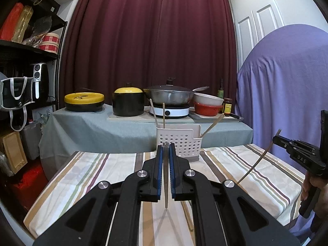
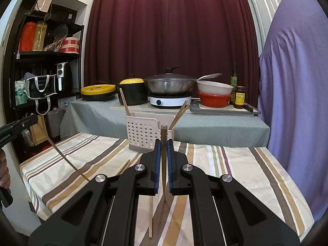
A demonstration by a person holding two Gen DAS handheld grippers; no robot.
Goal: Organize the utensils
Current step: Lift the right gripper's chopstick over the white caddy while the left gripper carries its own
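Note:
A white perforated utensil holder (image 1: 180,141) stands at the far edge of the striped table, also in the right wrist view (image 2: 146,135). Several chopsticks (image 1: 211,126) stick out of it. My left gripper (image 1: 166,146) is shut on a chopstick (image 1: 166,184), held above the table just short of the holder. My right gripper (image 2: 163,142) is shut on another chopstick (image 2: 163,164); it appears at the right of the left view (image 1: 275,138). Loose chopsticks (image 2: 151,215) lie on the cloth under the grippers.
The striped tablecloth (image 1: 92,176) covers the near table. Behind it a grey-covered counter (image 1: 98,127) carries pots, a wok on a white cooker (image 1: 169,110) and bowls. A black shelf (image 1: 24,49) is at left and a purple-draped shape (image 1: 287,86) at right.

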